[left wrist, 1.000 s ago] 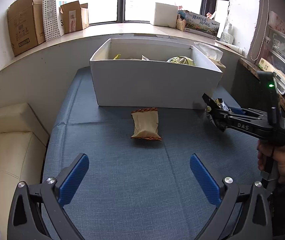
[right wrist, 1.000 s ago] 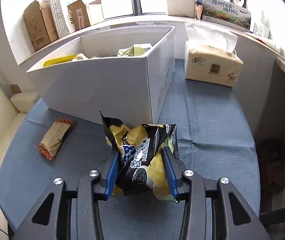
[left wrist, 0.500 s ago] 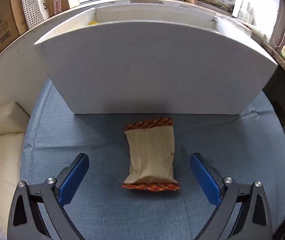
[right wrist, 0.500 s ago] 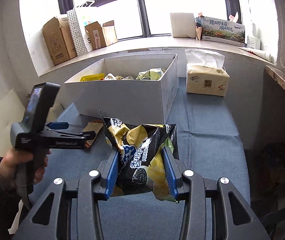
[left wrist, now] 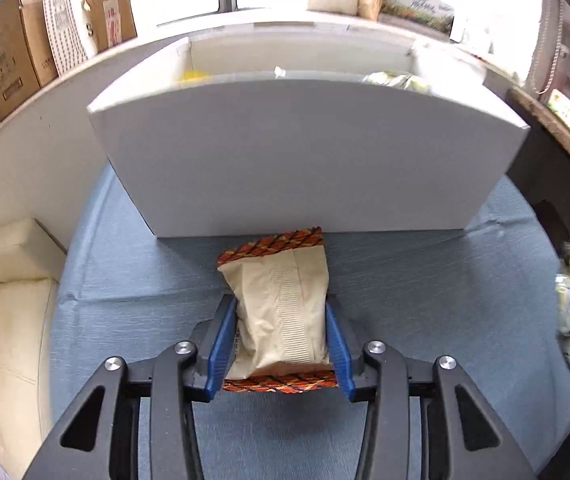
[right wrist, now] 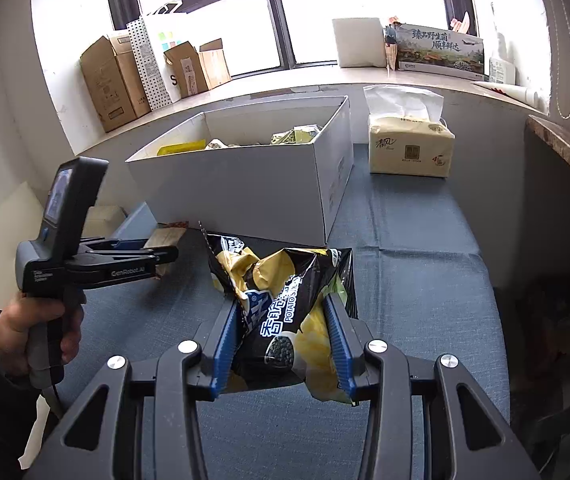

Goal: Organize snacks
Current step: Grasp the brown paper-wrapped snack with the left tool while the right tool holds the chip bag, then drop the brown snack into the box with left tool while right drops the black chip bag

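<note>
Closing on a tan snack packet [left wrist: 283, 308], the left gripper [left wrist: 281, 338] has its blue pads [left wrist: 221, 340] against both long sides of the packet, which bulges slightly between them. The packet lies on the blue tablecloth [left wrist: 425, 320], its orange patterned end seals showing ahead of the pads and just behind them. Directly beyond the left gripper's tips stands the white cardboard box [left wrist: 309, 156], its near wall just past the packet's far seal. Over that wall a few wrappers, yellow and green, peek out of the box.

From the right wrist camera, the right gripper [right wrist: 283, 340] is pinching a black and yellow potato chip bag [right wrist: 285, 316], pads pressed into its crumpled sides, the bag's torn-looking top pointing away from the fingers. Ahead of this gripper sits the same white box with its load of snacks. To the box's right, further ahead, is a pack of tissues [right wrist: 411, 146]. To the left of the right gripper, a person's hand [right wrist: 33, 332] in a dark sleeve grips the handle of the left gripper, whose fingers reach toward the tan packet at the foot of the box. In the left wrist view, the chip bag shows at the far right edge, well apart from the tan packet.

Cardboard cartons [right wrist: 113, 80] and a printed gift box [right wrist: 439, 52] line the window sill beyond both grippers.
</note>
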Available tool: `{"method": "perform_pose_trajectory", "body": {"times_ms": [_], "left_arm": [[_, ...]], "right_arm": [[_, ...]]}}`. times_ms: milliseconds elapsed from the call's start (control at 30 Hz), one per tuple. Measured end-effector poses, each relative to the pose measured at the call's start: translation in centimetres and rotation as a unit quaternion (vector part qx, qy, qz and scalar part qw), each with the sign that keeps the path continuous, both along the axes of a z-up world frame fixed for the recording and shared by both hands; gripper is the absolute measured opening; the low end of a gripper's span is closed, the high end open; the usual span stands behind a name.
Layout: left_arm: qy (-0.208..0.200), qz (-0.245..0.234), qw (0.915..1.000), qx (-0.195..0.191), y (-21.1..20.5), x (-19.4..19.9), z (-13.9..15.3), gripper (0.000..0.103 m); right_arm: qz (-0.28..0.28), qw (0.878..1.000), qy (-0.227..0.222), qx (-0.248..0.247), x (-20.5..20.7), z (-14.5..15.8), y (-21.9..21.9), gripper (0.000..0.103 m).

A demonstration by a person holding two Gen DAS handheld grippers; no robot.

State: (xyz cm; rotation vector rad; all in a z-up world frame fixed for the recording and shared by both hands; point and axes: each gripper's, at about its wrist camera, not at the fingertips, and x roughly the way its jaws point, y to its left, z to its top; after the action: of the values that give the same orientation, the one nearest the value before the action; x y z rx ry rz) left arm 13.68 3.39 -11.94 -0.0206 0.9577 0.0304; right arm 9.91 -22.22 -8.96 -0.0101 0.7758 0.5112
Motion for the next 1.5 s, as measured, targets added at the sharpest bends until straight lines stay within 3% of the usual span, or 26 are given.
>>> {"method": "perform_pose_trajectory", "body": {"times_ms": [267,400,600,833,1000,1067,1100,1133,1167,1200,1333,1500], "left_arm": [[-0.082,-0.021,0.9964,0.006,0.0,-3.5,8.8,0.048],[-0.117,-0.028,0.9927,0.007,0.8,-2.5,13.2,0.048],[-0.148,-0.029,0.9885,-0.016,2.2,1.9,17.1,0.048],[-0.136,-0.02,0.9905,-0.006,3.3,10.5,16.3,0.048],[-0.11,-0.021,0.9938,-0.002,3.5,13.2,13.6,0.048],[-0.097,-0.032,0.9947,-0.008,3.6,13.9,12.8,0.055],[-0.087,-0.038,0.9954,-0.012,3.7,14.2,12.4,0.062],[-0.079,-0.035,0.9962,-0.009,3.8,14.4,12.1,0.079],[-0.082,-0.028,0.9962,-0.002,4.0,14.3,11.9,0.093],[-0.093,-0.023,0.9954,0.002,4.2,14.1,11.9,0.096],[-0.117,-0.016,0.9929,0.008,4.8,13.1,12.4,0.098],[-0.168,-0.005,0.983,0.072,3.3,10.7,14.4,0.098]], "right_arm": [[-0.002,1.0,-0.019,0.022,0.3,1.8,0.2,0.046],[0.008,0.999,-0.038,0.034,1.3,4.1,0.7,0.046],[0.026,0.994,-0.083,0.065,4.9,8.8,2.6,0.046],[0.018,0.995,-0.067,0.075,13.0,10.9,5.8,0.046],[0.017,0.997,-0.028,0.072,17.6,9.3,8.0,0.046],[0.025,0.996,-0.015,0.078,18.4,8.6,8.7,0.048],[0.038,0.995,-0.003,0.089,18.6,8.2,8.9,0.051],[0.043,0.995,0.009,0.091,18.9,7.8,9.2,0.056],[0.036,0.995,0.016,0.087,19.0,7.6,9.2,0.082],[0.027,0.996,0.014,0.084,19.0,7.4,9.0,0.099],[0.026,0.996,-0.016,0.078,17.9,8.0,8.3,0.1],[0.023,0.997,-0.064,0.04,15.9,9.7,8.3,0.103]]}}
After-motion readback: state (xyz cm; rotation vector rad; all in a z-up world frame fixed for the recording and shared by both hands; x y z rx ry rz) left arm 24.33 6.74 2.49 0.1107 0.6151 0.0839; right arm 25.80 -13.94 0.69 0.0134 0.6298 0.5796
